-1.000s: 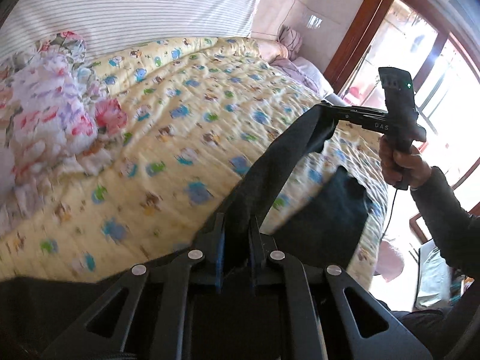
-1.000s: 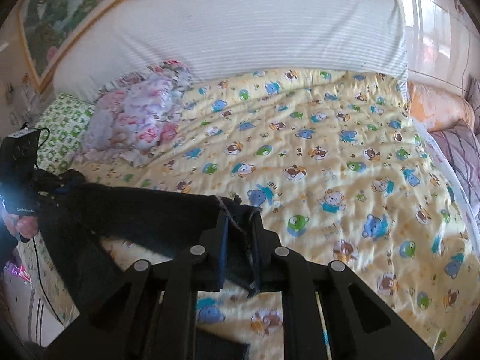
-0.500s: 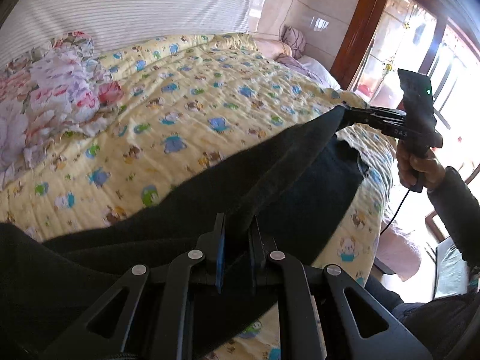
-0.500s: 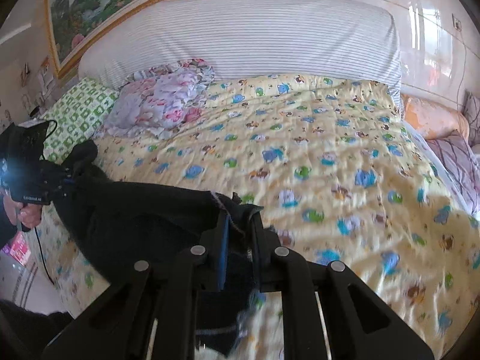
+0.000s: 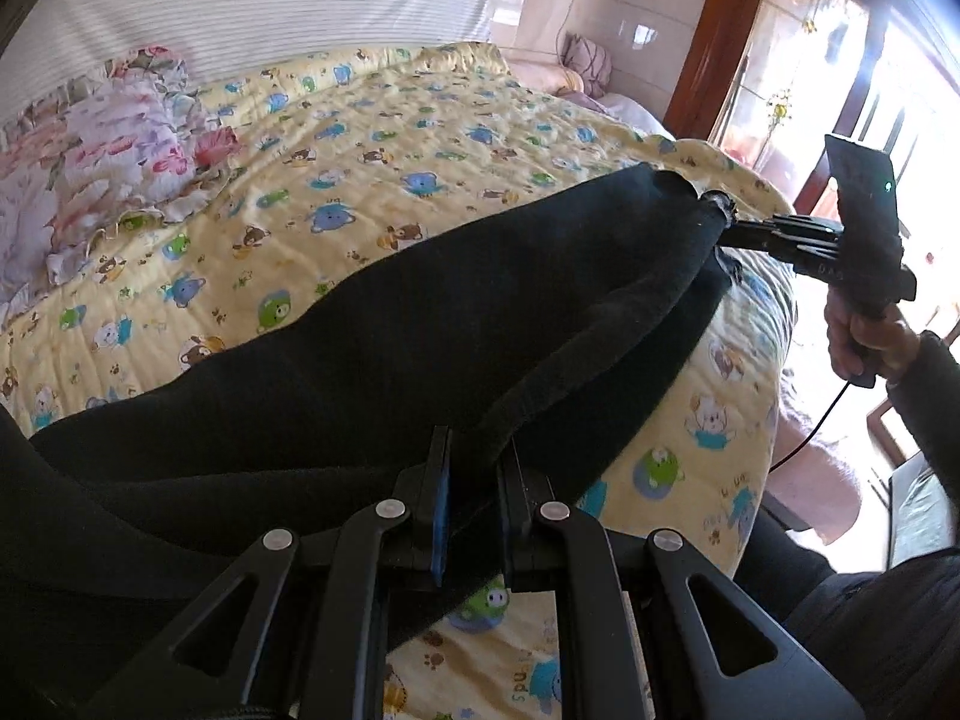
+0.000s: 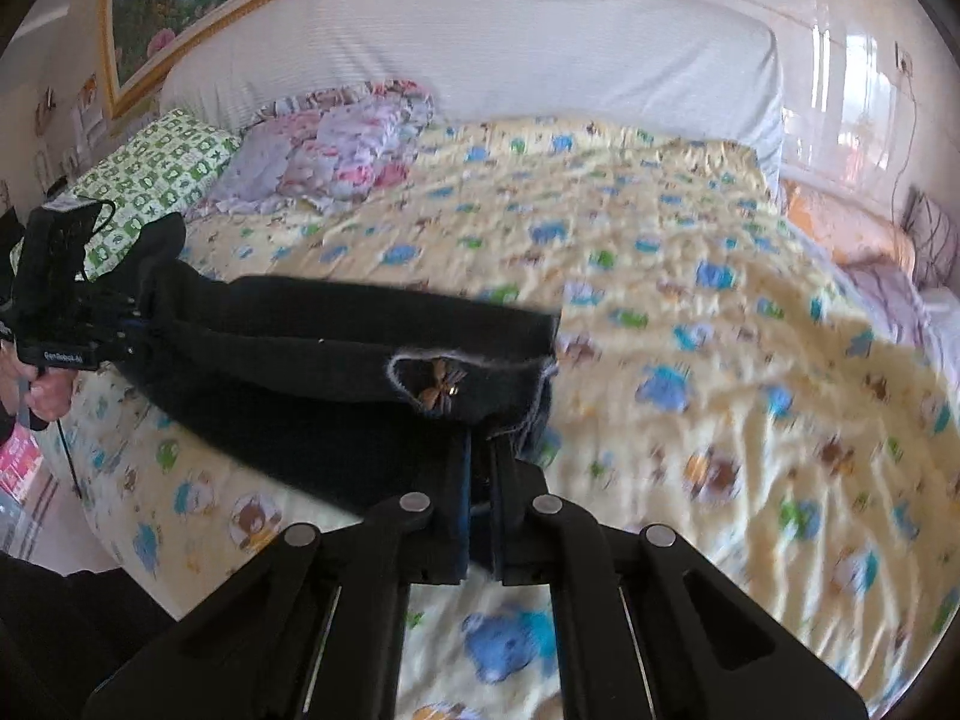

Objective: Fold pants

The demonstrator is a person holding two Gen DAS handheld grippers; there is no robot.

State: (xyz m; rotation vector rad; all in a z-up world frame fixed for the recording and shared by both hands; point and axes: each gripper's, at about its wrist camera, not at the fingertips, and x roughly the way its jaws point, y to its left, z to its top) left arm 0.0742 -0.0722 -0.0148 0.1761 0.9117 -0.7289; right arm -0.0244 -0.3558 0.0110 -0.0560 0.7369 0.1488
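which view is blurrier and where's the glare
Right wrist view: motion blur smears the quilt prints, worst on its right side; the pants and right tool stay fairly sharp, and the glossy wall shows glare. Left wrist view: mostly sharp, but the window is blown out white behind the right tool; fisheye bends both edges.

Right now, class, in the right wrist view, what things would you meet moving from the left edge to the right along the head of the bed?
Green patterned pillow → floral bedding bundle → yellow cartoon quilt → orange pillow → dark striped cushion.
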